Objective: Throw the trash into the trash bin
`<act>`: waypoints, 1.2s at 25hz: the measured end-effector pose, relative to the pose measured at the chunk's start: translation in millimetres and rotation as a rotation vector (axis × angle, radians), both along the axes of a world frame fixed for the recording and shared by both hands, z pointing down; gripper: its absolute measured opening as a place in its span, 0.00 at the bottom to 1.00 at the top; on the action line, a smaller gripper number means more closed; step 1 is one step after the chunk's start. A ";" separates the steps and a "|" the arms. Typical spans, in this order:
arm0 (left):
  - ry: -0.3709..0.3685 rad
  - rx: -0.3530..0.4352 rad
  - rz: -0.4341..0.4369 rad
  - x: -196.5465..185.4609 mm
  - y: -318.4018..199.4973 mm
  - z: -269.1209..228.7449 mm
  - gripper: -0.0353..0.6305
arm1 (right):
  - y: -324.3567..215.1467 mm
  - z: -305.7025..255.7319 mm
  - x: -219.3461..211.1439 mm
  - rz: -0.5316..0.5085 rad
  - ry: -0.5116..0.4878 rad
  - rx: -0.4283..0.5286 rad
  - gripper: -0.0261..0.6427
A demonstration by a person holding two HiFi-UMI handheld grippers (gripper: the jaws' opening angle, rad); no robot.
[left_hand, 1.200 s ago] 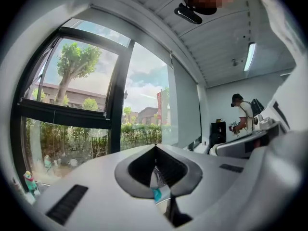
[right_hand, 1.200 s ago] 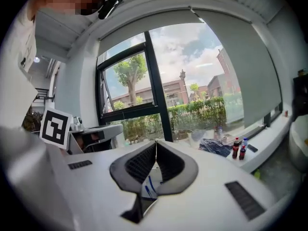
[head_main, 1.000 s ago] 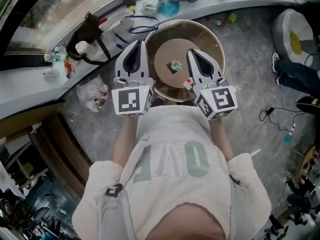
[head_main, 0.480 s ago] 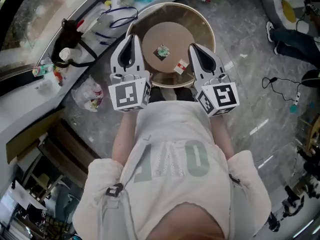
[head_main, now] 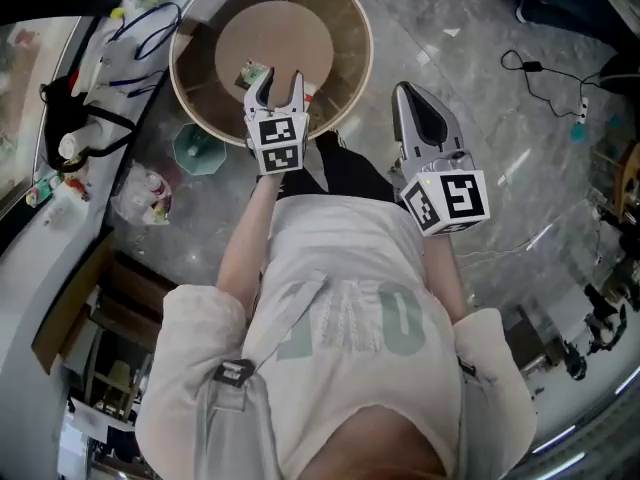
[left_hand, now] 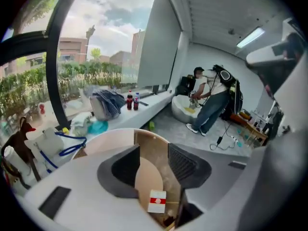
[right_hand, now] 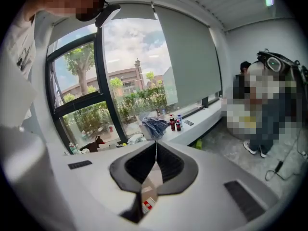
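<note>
The left hand-held gripper (head_main: 278, 83) hangs over the trash bin (head_main: 350, 28). Its jaws have just been opening, with nothing between them. The red-and-white carton (left_hand: 156, 201) lies on the bin's bottom. It looks light and crushable, best pinched across its flat faces. The right hand-held gripper (head_main: 408, 93) has its jaws together.

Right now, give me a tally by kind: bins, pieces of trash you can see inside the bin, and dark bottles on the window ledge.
Bin: 1
Trash pieces visible in it: 2, a green-and-white wad and a white box with a red band
Dark bottles: 2
Total: 5
</note>
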State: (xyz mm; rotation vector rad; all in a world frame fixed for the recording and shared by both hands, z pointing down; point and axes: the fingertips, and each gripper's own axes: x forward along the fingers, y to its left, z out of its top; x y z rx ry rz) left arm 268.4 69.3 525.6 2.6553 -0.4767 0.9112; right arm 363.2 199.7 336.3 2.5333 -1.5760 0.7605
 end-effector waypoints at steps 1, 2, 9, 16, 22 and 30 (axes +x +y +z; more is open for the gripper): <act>-0.042 -0.016 0.010 3.2 9.5 21.6 0.31 | 10.7 7.5 6.5 0.016 -0.010 -0.013 0.06; -0.086 -0.032 0.020 4.9 19.0 44.5 0.32 | 19.5 15.9 11.5 0.025 -0.019 -0.030 0.06; -0.326 -0.183 0.065 -1.7 62.7 185.4 0.44 | 47.4 70.5 19.1 0.045 -0.054 -0.133 0.06; -0.468 -0.228 0.102 -24.8 77.4 253.8 0.47 | 43.6 98.7 2.2 0.009 -0.082 -0.162 0.06; -0.510 -0.232 0.128 -23.5 85.7 274.0 0.51 | 27.9 107.0 0.5 -0.036 -0.095 -0.157 0.06; -0.581 -0.220 0.118 -28.0 81.9 284.9 0.51 | 21.0 110.3 3.0 -0.042 -0.106 -0.163 0.06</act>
